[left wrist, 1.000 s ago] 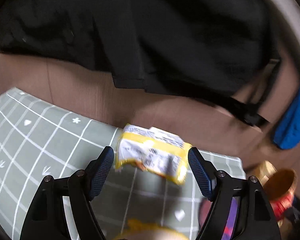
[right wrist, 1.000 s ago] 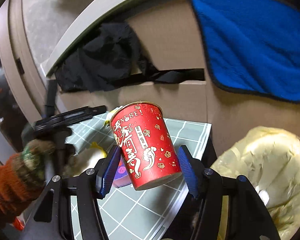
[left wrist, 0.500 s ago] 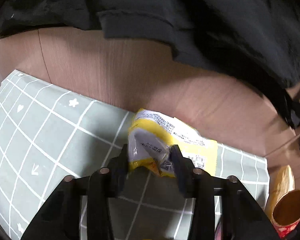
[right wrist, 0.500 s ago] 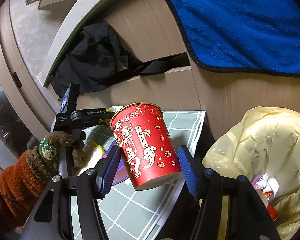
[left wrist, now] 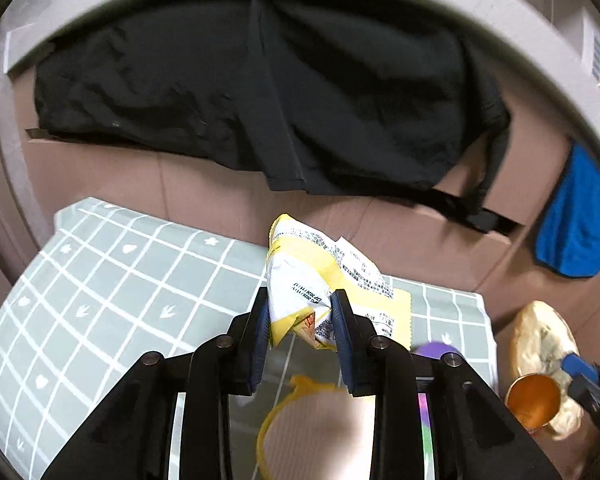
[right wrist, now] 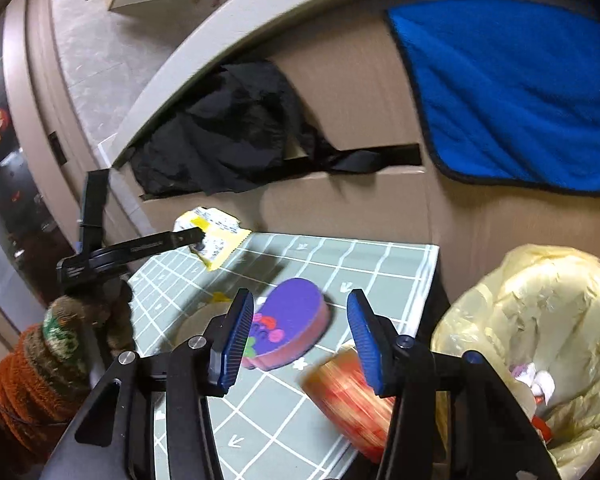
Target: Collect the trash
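The cup (right wrist: 350, 404) has been dropped from the right gripper (right wrist: 300, 336), whose jaws, just narrowing, stand apart and empty; it is blurred at the table's (right wrist: 340, 264) right edge and could miss the bag (right wrist: 540, 320). The wrapper (left wrist: 300, 300), lifted at the far edge, is clamped in the just-closed left gripper (left wrist: 300, 320); its thin crumple could slip

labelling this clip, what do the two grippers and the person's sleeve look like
Both the left gripper and the right gripper are black linkage frames with silver pivot pins and two flat fingers faced with ribbed blue pads. The left forearm wears an orange knitted sleeve with a green-patterned cuff.
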### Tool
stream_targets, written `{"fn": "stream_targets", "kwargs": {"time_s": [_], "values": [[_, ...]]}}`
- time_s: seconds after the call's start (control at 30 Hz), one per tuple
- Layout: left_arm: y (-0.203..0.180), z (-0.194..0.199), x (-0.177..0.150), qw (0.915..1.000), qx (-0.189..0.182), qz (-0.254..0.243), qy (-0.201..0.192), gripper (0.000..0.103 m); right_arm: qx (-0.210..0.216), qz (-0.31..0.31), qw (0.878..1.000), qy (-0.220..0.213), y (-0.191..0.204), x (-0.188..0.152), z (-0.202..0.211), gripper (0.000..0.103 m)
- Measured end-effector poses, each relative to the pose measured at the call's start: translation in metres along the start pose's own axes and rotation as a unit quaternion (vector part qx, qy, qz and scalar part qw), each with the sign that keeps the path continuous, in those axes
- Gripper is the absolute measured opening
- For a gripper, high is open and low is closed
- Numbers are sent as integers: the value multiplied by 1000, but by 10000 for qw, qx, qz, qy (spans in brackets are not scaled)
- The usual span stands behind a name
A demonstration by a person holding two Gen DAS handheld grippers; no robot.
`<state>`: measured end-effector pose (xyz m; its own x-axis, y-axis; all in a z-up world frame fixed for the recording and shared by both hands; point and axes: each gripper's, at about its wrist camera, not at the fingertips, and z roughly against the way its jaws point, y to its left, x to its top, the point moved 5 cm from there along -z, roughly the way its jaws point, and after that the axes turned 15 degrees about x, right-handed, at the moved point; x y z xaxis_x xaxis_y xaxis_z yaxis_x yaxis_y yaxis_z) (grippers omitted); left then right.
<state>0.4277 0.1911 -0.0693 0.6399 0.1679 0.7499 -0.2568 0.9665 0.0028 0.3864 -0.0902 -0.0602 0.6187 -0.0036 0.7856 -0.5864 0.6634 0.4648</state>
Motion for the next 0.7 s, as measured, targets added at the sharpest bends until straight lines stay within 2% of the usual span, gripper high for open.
{"fn": "stream_targets", "kwargs": {"time_s": [0.1, 0.17, 0.2, 0.23, 0.33, 0.57, 0.7], "values": [[22, 24, -17, 9998, -119, 161, 68, 31, -293, 348, 9990, -4, 0, -1, 7, 45], [28, 41, -31, 9993, -234, 272, 129, 31, -554, 493, 9972, 123, -8, -10, 16, 50], [31, 43, -39, 9990, -273, 322, 163, 31, -494, 507, 9971, 293, -13, -18, 19, 54], [35, 46, -46, 9985, -305, 392, 220, 31, -523, 455, 9967, 433, -19, -27, 21, 54], [40, 51, -60, 9972, -407, 519, 347, 31, -760, 370, 9951, 504, -28, -44, 33, 54], [39, 60, -68, 9966, -484, 554, 365, 31, -768, 188, 9959, 449, -30, -56, 50, 54], [35, 65, -70, 9967, -513, 535, 341, 31, -521, 384, 9962, 586, -13, -71, 56, 54]]}}
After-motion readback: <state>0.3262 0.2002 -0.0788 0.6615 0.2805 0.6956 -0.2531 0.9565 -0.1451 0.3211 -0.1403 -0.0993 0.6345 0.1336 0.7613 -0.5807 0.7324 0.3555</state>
